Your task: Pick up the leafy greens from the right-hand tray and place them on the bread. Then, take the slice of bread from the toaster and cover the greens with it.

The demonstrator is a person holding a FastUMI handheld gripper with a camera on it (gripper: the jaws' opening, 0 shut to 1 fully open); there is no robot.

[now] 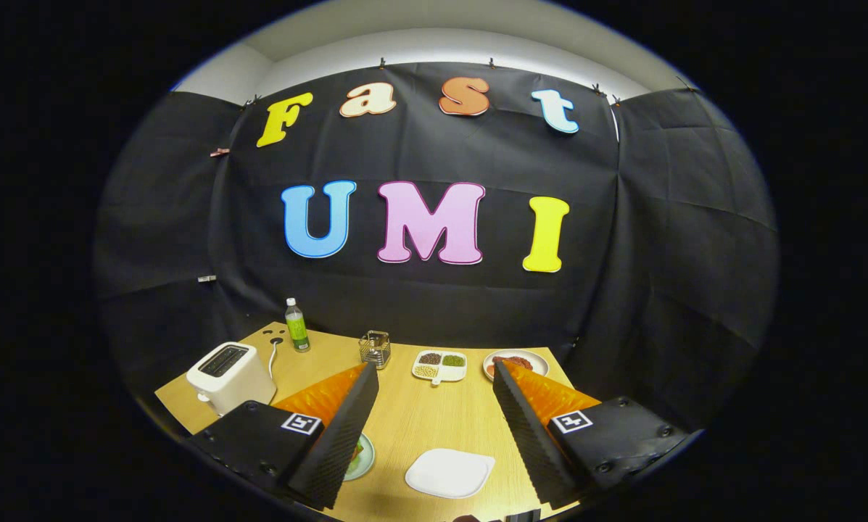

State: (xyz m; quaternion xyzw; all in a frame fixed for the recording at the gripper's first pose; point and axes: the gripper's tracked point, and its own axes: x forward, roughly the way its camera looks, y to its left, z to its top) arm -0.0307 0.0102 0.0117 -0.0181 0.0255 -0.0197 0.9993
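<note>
A: What could go wrong?
B: The gripper [434, 417] is held high over the table [412, 417], fingers wide apart and empty. The greens [359, 453], on a plate [365, 458] at lower left, are mostly hidden behind the left finger; a blind descent could miss them.
A: Their long axis?
B: It cannot be told. The toaster [229, 375] sits left, slots running toward the upper right.

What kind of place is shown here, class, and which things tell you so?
Probably a staged kitchen tabletop in a recording booth: a wooden table backed by black cloth, holding a toaster, a divided snack dish and a white plate. The open gripper hovers above it.
</note>
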